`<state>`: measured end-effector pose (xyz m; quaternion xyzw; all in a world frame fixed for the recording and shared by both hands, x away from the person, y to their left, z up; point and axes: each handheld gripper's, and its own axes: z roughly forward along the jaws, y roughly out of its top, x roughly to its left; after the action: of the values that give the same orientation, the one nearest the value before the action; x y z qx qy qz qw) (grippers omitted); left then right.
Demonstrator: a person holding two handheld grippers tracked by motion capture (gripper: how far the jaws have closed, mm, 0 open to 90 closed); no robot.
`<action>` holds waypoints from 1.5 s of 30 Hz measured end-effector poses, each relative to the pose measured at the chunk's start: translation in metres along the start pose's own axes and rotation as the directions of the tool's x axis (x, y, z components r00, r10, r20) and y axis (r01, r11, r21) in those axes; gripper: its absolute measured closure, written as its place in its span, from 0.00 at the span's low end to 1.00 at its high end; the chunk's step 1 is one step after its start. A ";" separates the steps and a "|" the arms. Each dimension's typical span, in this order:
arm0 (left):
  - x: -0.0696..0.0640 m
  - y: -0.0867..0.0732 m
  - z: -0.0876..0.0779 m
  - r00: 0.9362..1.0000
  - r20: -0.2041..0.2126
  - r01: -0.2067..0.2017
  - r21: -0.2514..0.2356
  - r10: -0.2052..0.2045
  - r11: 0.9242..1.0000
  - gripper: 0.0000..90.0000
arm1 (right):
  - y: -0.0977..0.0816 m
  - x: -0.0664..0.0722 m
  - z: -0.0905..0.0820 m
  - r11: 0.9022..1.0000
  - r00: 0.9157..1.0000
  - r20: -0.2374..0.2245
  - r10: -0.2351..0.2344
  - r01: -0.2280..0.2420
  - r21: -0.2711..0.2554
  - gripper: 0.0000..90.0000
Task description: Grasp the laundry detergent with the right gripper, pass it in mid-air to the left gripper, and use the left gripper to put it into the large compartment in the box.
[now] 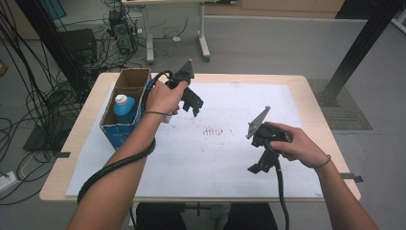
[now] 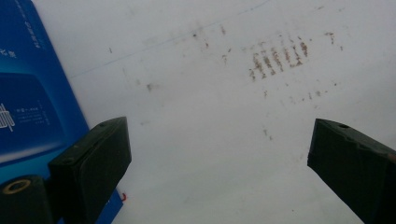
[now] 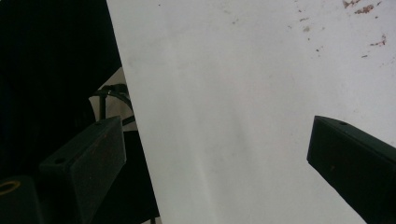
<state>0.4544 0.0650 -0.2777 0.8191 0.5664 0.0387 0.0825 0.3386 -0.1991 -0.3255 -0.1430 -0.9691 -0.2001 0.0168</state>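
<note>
My left gripper hangs over the white sheet, just right of a blue cardboard box. In the left gripper view the left gripper is open, jaws wide apart with nothing between them, and the box's blue side stands at the left. A blue bottle with a white cap stands upright inside the box. My right gripper is held low over the sheet's front right part. The right gripper is open and empty above the sheet's front edge.
Brown smudge marks lie mid-sheet, and the same marks are ahead of the left jaws. The wooden table borders the sheet. Cables, a black frame post and a desk leg stand on the floor beyond.
</note>
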 end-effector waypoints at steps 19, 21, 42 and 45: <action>-0.004 -0.002 0.050 1.000 -0.011 -0.024 0.023 0.024 0.999 0.08 | 0.000 0.000 0.004 1.000 1.000 -0.012 0.005 -0.005 -0.001 0.05; -0.005 -0.003 0.054 0.999 -0.014 -0.028 0.027 0.029 0.999 0.08 | 0.000 0.000 0.004 1.000 1.000 -0.013 0.007 -0.007 -0.002 0.05; 0.000 -0.009 0.065 0.999 -0.030 -0.025 0.043 0.026 0.999 0.08 | 0.002 0.000 0.003 1.000 1.000 -0.015 0.003 -0.004 -0.007 0.05; 0.001 -0.010 0.065 0.999 -0.030 -0.025 0.044 0.027 0.999 0.08 | 0.003 0.000 0.003 1.000 1.000 -0.012 0.003 -0.003 -0.005 0.05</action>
<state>0.4557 0.0634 -0.3431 0.8273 0.5576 0.0399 0.0553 0.3390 -0.1954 -0.3271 -0.1435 -0.9683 -0.2032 0.0226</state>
